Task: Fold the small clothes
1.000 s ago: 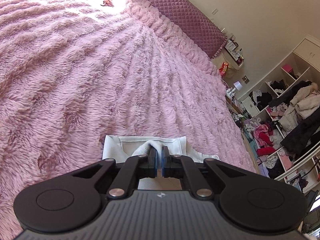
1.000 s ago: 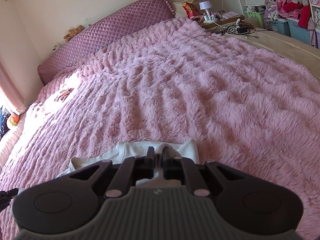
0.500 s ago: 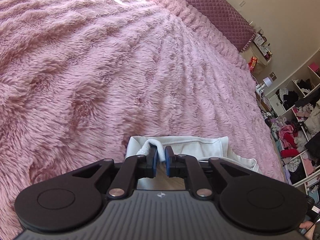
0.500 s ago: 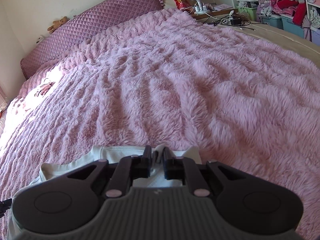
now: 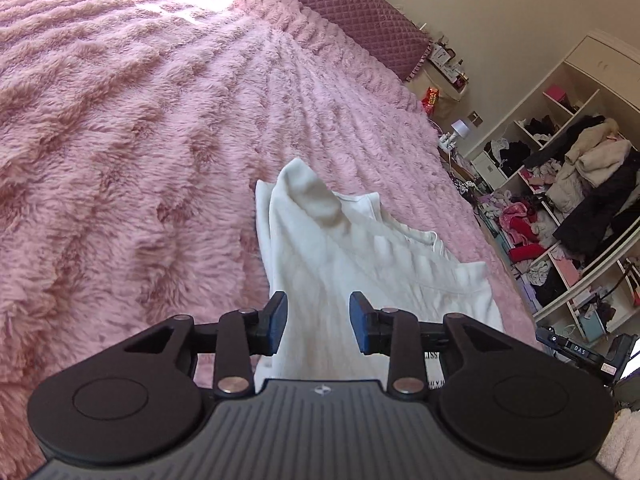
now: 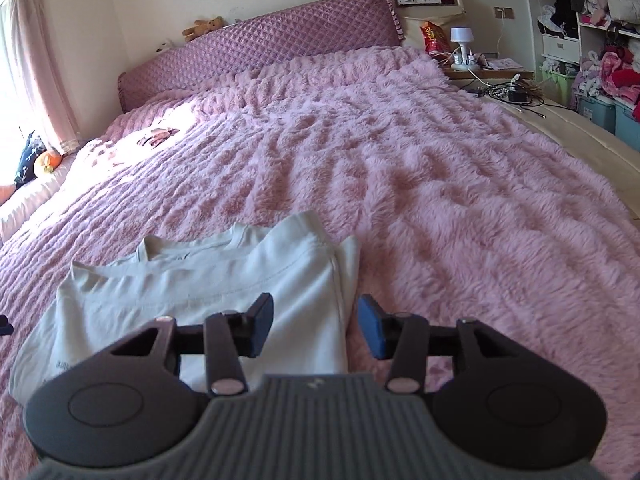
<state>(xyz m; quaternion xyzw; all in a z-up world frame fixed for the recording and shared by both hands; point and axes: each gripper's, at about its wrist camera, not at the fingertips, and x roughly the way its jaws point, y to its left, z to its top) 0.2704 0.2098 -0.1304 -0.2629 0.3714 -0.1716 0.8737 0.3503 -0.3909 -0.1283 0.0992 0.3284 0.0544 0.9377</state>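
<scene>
A small white garment (image 5: 344, 248) lies on the fluffy pink bedspread (image 5: 120, 120), its far corner still peaked up. My left gripper (image 5: 318, 318) hovers over its near left part, jaws opening, blue pads apart and pressing on nothing. In the right wrist view the same white garment (image 6: 208, 292) lies flat with its neckline toward the headboard. My right gripper (image 6: 316, 326) sits over the garment's right edge, jaws opening, with cloth below the gap but no pad touching it.
A quilted purple headboard cushion (image 6: 260, 56) runs along the far side of the bed. A nightstand with a lamp (image 6: 462, 48) and cables stands at the right. Shelves full of clothes (image 5: 568, 200) line the right wall. The other gripper's body (image 5: 580, 350) shows at the right edge.
Both grippers were shut on the garment's folded edge a second ago; both have let go and pulled back toward me. The garment now lies on the bedspread in front of them.
</scene>
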